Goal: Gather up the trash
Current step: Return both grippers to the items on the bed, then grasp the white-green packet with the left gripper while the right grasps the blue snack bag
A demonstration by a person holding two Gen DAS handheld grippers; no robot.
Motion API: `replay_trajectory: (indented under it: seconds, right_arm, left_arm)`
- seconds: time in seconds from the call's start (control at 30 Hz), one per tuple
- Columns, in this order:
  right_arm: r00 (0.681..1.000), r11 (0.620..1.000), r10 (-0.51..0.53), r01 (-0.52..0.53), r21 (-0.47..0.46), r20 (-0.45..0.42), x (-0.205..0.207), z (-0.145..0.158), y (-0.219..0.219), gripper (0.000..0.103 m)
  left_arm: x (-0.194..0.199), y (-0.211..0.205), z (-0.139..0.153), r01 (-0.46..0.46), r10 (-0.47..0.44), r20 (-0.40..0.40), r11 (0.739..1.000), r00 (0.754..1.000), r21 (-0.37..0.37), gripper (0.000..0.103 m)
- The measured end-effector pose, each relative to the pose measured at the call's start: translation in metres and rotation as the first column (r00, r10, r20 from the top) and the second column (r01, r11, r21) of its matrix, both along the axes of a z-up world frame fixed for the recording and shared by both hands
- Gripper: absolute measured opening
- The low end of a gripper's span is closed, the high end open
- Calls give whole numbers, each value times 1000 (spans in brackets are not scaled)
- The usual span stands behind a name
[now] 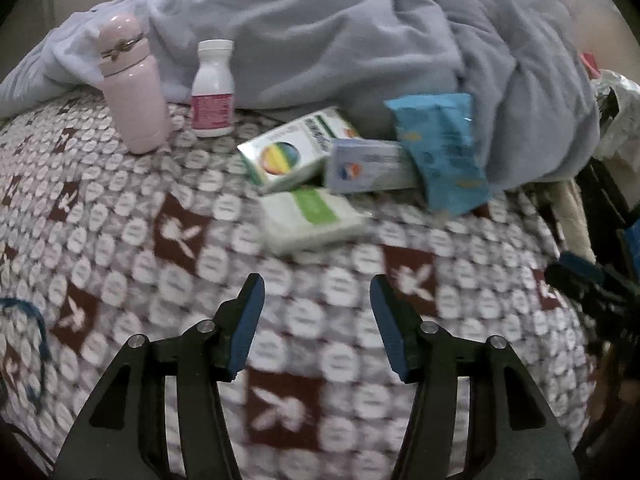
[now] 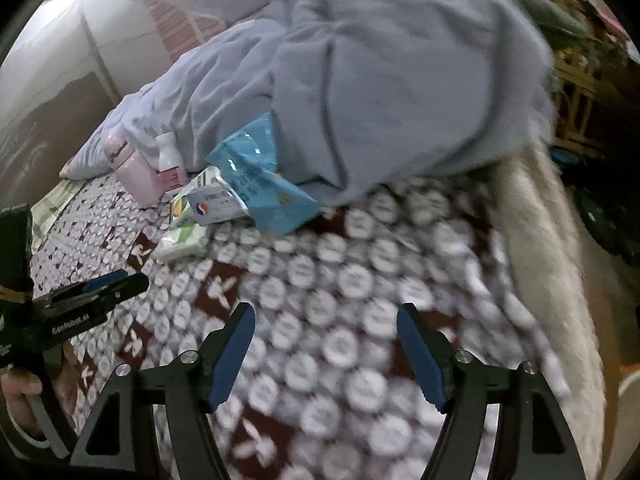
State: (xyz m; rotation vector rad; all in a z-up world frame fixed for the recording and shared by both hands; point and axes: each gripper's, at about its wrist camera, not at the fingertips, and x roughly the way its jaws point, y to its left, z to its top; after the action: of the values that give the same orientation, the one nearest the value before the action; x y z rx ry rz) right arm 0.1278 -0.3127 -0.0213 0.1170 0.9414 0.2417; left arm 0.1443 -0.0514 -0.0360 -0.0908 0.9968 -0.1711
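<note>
Blue wrapper lies at our one o'clock on the bedspread. Both our left gripper and right gripper gape, empty. "GenRobot.AI" shows only in the right view.

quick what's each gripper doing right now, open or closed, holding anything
Left gripper: open, holding nothing, above the patterned bedspread.
Right gripper: open, holding nothing.

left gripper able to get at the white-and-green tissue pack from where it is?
Probably yes. The left gripper is open and empty, the tissue pack lies just ahead on the patterned bedspread, nothing between them; the boxes sit behind it.
</note>
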Motion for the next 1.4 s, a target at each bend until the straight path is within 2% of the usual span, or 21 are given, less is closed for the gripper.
replay_trajectory:
  seconds: [0.13,0.27,0.37,0.53,0.73,0.77,0.8,0.87,0.9,1.0,1.03,1.07,1.17,1.27,1.4]
  right_arm:
    - [998,998,55,-54,-38,18,35,-3,29,72]
    - [996,993,78,-73,-98,46,66,-6,48,73]
    - [995,986,87,-79,-147,47,90,-11,58,74]
    - [991,975,125,-115,-188,40,111,-22,70,74]
    - [991,979,132,-125,-160,32,127,-34,73,74]
    - [991,983,128,-121,-139,37,128,-34,71,73]
    - [991,985,125,-120,-124,38,129,-34,69,59]
    - [992,989,119,-116,-87,38,127,-34,66,52]
    - [991,989,127,-124,-83,43,125,-32,66,42]
    - [986,984,152,-145,-100,63,115,-25,69,40]
    - [984,983,160,-152,-104,73,111,-22,71,39]
    - [983,982,164,-155,-106,80,109,-20,71,38]
    - [981,985,159,-151,-84,106,97,-8,66,36]
    - [982,989,147,-141,-53,122,84,3,57,36]
    - [983,992,127,-126,-13,130,60,15,42,36]
  left_arm:
    - [16,13,-6,33,-33,13,999,999,-7,56]
    - [32,16,-11,91,-92,53,995,994,32,57]
    - [46,13,-18,156,-160,68,986,985,60,57]
    - [61,2,-34,258,-264,49,961,963,96,57]
    - [81,-5,-43,287,-292,31,952,956,108,57]
    - [87,-5,-45,290,-293,19,952,956,95,57]
    - [90,-6,-48,291,-293,8,952,956,90,57]
    - [97,-6,-51,302,-302,-13,951,953,70,58]
    - [101,-5,-52,312,-311,-21,948,950,66,58]
    - [106,-1,-51,340,-337,-63,939,939,43,58]
    - [106,0,-51,341,-338,-73,940,938,25,57]
    - [104,3,-52,336,-334,-80,942,939,3,45]
    - [97,11,-50,301,-300,-75,954,951,3,20]
    - [85,19,-41,275,-280,-72,959,957,-66,16]
    - [60,20,-25,247,-251,-55,967,967,-67,15]
